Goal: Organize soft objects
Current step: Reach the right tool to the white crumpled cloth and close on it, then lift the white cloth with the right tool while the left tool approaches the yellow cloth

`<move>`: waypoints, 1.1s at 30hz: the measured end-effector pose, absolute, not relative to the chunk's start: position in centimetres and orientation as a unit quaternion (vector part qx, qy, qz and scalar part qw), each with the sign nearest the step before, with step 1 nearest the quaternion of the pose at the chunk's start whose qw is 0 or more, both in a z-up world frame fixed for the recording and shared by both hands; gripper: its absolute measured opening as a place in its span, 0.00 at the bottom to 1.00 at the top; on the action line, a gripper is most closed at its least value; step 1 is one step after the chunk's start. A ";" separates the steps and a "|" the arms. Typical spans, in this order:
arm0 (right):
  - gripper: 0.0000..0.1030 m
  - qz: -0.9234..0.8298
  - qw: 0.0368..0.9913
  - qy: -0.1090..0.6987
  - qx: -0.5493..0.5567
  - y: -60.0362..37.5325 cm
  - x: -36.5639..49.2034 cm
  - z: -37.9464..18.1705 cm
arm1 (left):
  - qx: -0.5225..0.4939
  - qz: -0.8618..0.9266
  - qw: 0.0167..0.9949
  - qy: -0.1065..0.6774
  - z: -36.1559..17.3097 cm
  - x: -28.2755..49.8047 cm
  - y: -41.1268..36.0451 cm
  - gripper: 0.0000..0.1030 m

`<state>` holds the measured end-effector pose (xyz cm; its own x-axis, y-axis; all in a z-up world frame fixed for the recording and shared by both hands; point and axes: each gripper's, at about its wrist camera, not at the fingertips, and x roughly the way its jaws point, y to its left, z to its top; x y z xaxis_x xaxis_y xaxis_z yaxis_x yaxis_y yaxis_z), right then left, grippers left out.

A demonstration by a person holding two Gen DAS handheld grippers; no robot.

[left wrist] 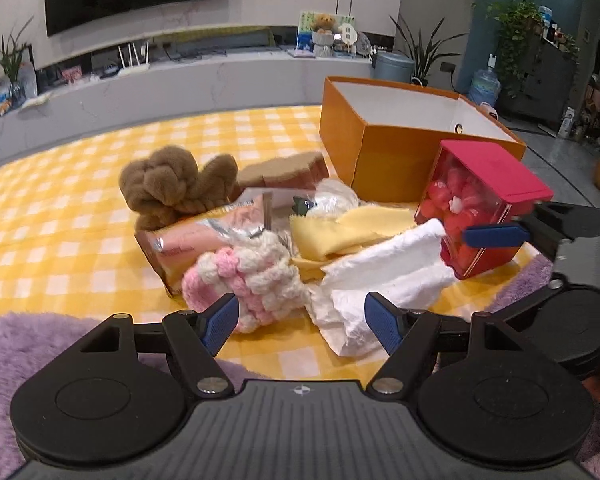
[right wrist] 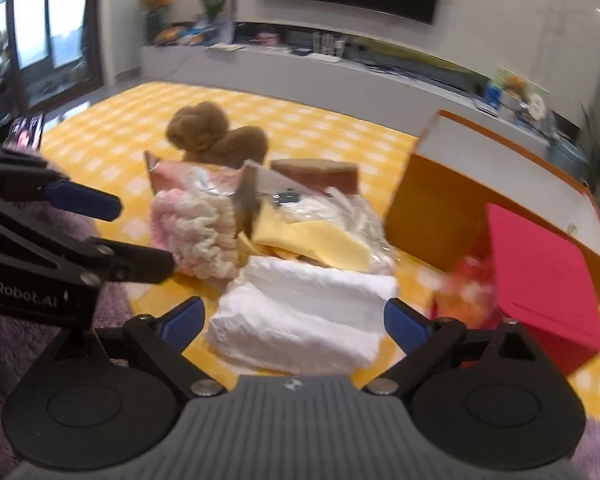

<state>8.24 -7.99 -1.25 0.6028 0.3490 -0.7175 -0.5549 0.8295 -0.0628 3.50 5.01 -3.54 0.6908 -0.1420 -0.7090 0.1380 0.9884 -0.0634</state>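
Both tongs stand wide apart and grip nothing. We note the left tongs (left wrist: 302,322) poised over the near edge of the pile, one pad just beside the pink-and-cream knitted piece (left wrist: 246,282), the other beside the white cloth (left wrist: 384,280); contact cannot be judged. The right tongs (right wrist: 296,320) straddle the same white cloth (right wrist: 304,312), pads clear of it on either side. The soft things lie heaped on a yellow checked surface (left wrist: 60,216): a brown plush toy (left wrist: 176,186), a yellow cloth (left wrist: 348,228), a sponge block (left wrist: 284,170). Behind them an orange box (left wrist: 396,136) stands open, and we see nothing inside it. A red-lidded clear container (left wrist: 476,208) holds red pieces.
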 end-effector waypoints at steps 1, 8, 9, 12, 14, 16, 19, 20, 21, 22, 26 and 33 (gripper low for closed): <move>0.92 0.262 0.879 0.371 -0.144 -7.7 8.6 -1.7 | -0.005 -0.075 0.919 0.388 -3.8 3.7 5.1 0.82; 0.94 0.254 0.859 0.417 -0.153 -6.6 11.4 -5.6 | -0.035 -0.084 0.911 0.403 -4.8 4.9 6.1 0.82; 0.94 0.258 0.855 0.424 -0.150 -6.5 11.7 -5.9 | -0.037 -0.085 0.910 0.405 -4.9 5.1 6.2 0.82; 0.95 0.264 0.845 0.444 -0.138 -6.3 12.5 -7.0 | -0.044 -0.087 0.908 0.408 -5.3 5.4 6.3 0.82; 0.95 0.263 0.841 0.454 -0.135 -6.2 13.0 -7.6 | -0.049 -0.087 0.907 0.410 -5.4 5.5 6.4 0.83; 0.93 0.261 0.840 0.459 -0.127 -6.1 13.5 -8.2 | -0.051 -0.087 0.906 0.412 -5.6 5.6 6.4 0.83; 0.76 0.244 0.851 0.451 -0.116 -6.8 13.6 -7.9 | -0.046 -0.084 0.905 0.415 -5.7 5.7 6.3 0.83; 0.72 0.237 0.854 0.448 -0.115 -6.9 13.7 -7.8 | -0.044 -0.083 0.905 0.415 -5.7 5.6 6.2 0.83; 0.64 0.232 0.858 0.445 -0.112 -7.2 13.6 -7.7 | -0.042 -0.082 0.905 0.415 -5.7 5.7 6.2 0.83; 0.55 0.229 0.860 0.442 -0.111 -7.2 13.5 -7.7 | -0.039 -0.081 0.905 0.415 -5.8 5.6 6.1 0.83; 0.20 0.230 0.864 0.439 -0.092 -7.9 13.2 -7.0 | -0.028 -0.075 0.906 0.416 -5.8 5.5 5.8 0.83; 0.11 0.232 0.870 0.433 -0.037 -11.0 10.4 -3.2 | -0.024 -0.073 0.910 0.406 -5.4 4.7 5.7 0.82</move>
